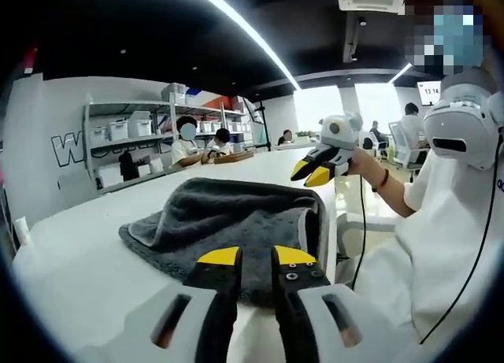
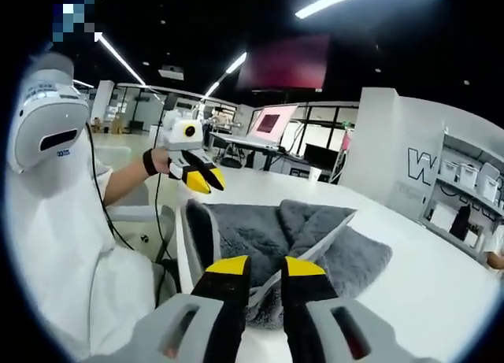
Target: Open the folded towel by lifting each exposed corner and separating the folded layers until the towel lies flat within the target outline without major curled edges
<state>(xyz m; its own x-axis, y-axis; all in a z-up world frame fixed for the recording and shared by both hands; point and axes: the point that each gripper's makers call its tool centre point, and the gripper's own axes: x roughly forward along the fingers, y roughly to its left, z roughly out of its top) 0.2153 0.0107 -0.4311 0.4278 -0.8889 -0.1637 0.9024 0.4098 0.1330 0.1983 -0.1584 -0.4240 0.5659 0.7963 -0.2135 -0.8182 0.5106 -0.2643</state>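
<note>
A dark grey towel point(image 1: 228, 217) lies folded and rumpled on the white table point(image 1: 87, 245), with one layer turned back to show a pale edge. My left gripper point(image 1: 256, 257) hovers at its near edge, jaws a little apart with nothing between them. The right gripper point(image 1: 313, 172), held in a hand, hangs in the air beyond the towel's right side. In the right gripper view the towel point(image 2: 315, 237) lies just past my right gripper point(image 2: 266, 267), whose jaws stand apart and empty. The left gripper point(image 2: 203, 179) floats above the table's left edge.
The person in white point(image 1: 441, 221) stands at the table's edge beside the towel. Shelves with white bins point(image 1: 126, 135) and several seated people point(image 1: 189, 142) are at the far end. Bare table top point(image 2: 425, 292) stretches around the towel.
</note>
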